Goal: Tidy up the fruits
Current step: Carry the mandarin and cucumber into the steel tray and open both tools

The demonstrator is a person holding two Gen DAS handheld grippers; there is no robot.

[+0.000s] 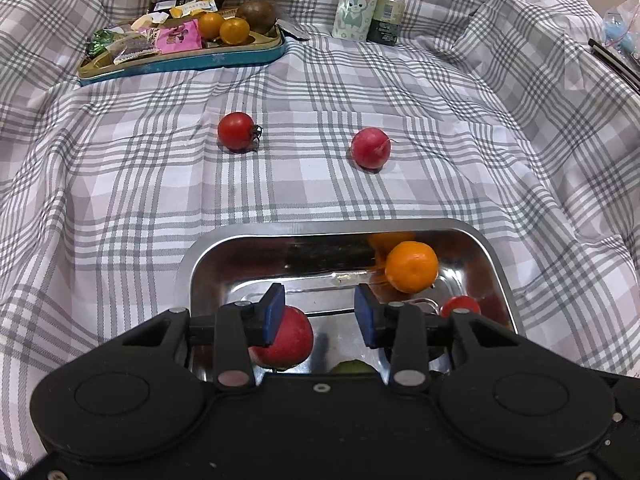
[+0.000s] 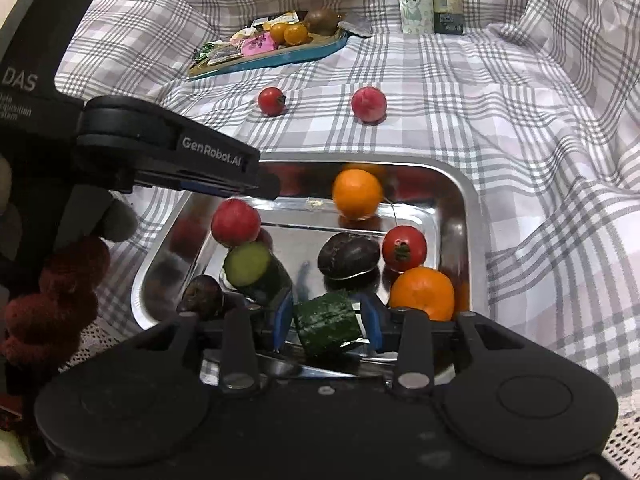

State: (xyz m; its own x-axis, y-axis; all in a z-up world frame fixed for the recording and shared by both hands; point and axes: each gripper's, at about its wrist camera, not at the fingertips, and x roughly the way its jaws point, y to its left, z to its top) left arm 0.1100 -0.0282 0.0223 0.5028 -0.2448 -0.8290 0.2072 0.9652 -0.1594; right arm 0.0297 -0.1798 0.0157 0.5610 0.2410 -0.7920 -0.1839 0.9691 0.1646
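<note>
A steel tray holds an orange, a second orange, a tomato, a dark fruit, a red radish and cucumber pieces. My right gripper is shut on a cucumber chunk over the tray's near edge. My left gripper is open above the tray, with the radish beneath its left finger. A tomato and a radish lie on the checked cloth beyond.
A blue tin at the back left holds snack packets, two small oranges and a kiwi. A cartoon bottle and a small dark jar stand at the back. The cloth bunches up at the sides.
</note>
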